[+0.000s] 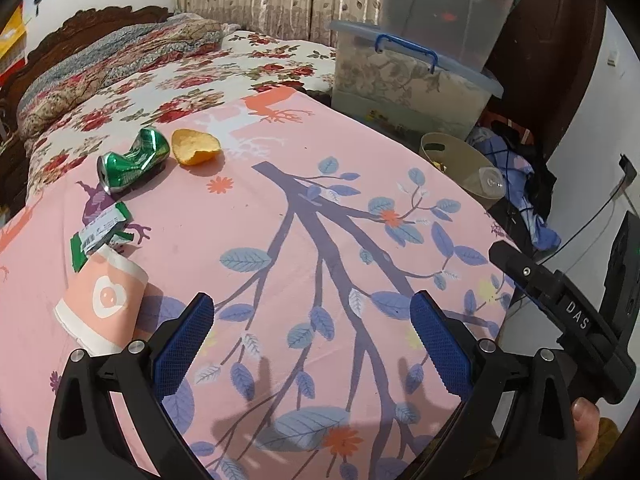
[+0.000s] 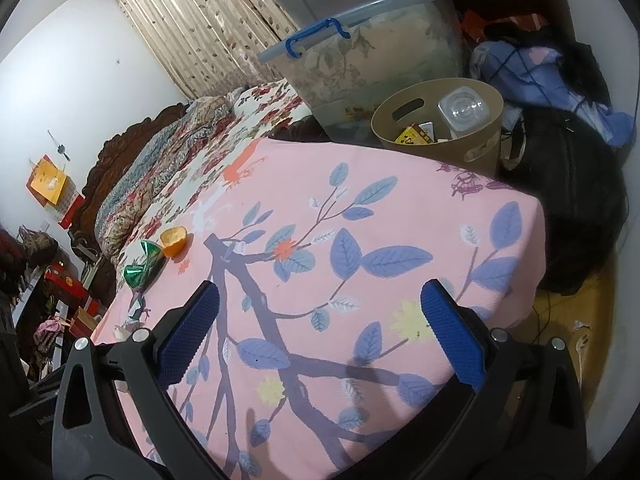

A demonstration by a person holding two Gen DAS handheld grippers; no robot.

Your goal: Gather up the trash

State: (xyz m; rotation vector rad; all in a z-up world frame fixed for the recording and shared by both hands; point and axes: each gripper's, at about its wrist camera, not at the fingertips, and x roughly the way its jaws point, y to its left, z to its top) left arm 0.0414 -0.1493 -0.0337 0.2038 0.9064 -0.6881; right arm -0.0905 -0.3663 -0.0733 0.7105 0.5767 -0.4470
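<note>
Clear pink sheet point(image 1: 280, 240) ahead of both open tongs; paper cup point(image 1: 102, 300) just left, storage boxes point(image 1: 412, 80) beyond bin point(image 2: 436, 124).

We count four loose pieces of trash on the pink bedsheet point(image 1: 360, 208) — one crushed green can point(image 1: 130, 160), one orange peel point(image 1: 195, 146) just right of that can, one torn green wrapper point(image 1: 100, 232) nearer us than the can, and one pink paper cup point(image 1: 102, 300) nearer still. Beyond the sheet's far corner stands one tan bin point(image 2: 436, 124); inside we make out one clear bottle point(image 2: 464, 110) and one yellow packet point(image 2: 410, 135). Two stacked clear storage boxes point(image 2: 360, 52) rise behind the bin.
</note>
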